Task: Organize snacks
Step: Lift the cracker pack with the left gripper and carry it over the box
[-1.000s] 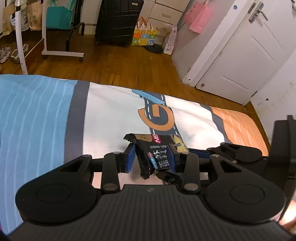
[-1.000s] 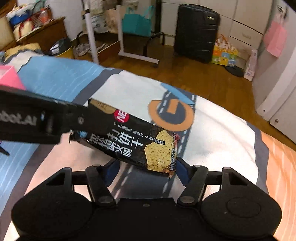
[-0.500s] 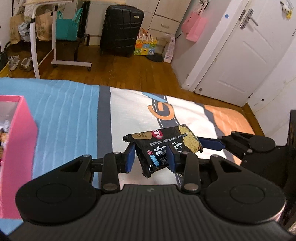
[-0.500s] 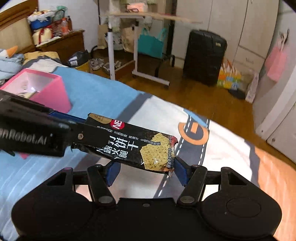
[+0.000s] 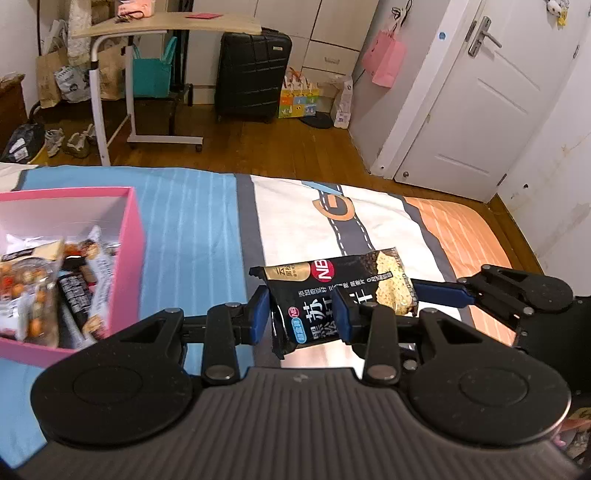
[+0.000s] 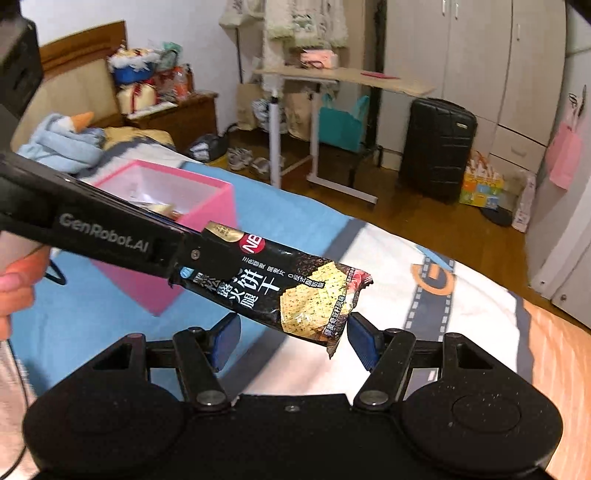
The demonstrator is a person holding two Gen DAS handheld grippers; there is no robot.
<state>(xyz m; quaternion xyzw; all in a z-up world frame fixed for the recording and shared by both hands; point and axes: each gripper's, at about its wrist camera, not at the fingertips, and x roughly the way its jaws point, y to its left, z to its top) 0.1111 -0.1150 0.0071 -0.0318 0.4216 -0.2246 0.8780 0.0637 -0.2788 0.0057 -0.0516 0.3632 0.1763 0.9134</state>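
A black cracker packet with a red round label hangs in the air above the bedspread, and my left gripper is shut on its left end. In the right wrist view the packet runs from the left gripper's fingers down to my right gripper. The right jaws are opening; the packet's cracker-picture end sits between the blue pads without being pressed. A pink box holding several snack packs stands on the blue stripe to the left, beside the left gripper.
The bedspread has blue, white and orange areas with a road print. Beyond the bed's edge are wooden floor, a rolling side table, a black suitcase and a white door. A hand holds the left gripper.
Both grippers have carried the packet up and to the left over the bed. The pink box has come into view at the left. The right pads stand a little wider apart.
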